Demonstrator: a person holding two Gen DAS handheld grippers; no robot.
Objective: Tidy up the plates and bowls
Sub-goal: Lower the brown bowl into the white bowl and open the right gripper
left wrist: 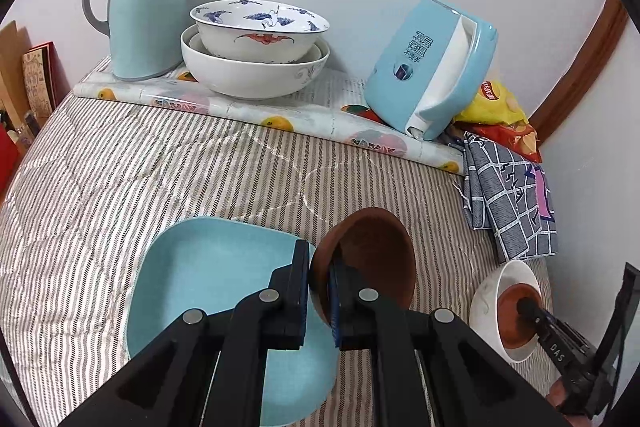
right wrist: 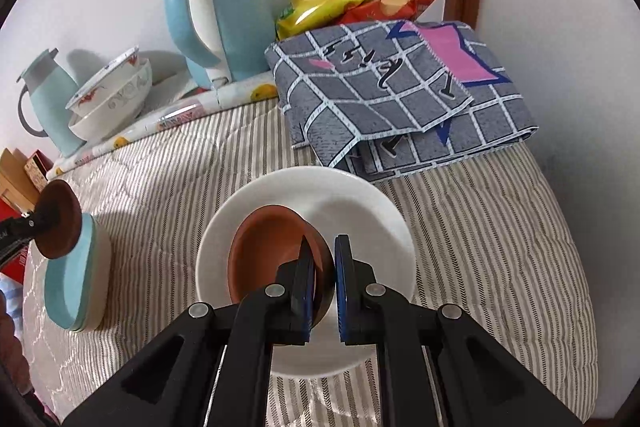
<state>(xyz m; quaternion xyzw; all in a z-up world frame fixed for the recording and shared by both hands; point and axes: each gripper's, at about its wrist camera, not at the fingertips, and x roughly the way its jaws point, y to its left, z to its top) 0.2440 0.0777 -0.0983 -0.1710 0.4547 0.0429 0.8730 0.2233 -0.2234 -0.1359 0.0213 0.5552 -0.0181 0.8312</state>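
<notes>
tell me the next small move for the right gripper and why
Probably open the right gripper and back away. Its brown bowl already sits inside the white bowl, so that nesting looks done. The left gripper holds another brown bowl above the blue plate, likely headed for the same stack.

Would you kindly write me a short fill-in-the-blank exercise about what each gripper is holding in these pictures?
1. The left gripper is shut on the rim of a small ____ bowl.
2. That bowl is held above a light ____ plate.
3. The right gripper grips a brown bowl sitting inside a ____ bowl.
4. The tall thermos jug stands to the ____ of the stacked bowls.

Missing words: brown; blue; white; left
</notes>
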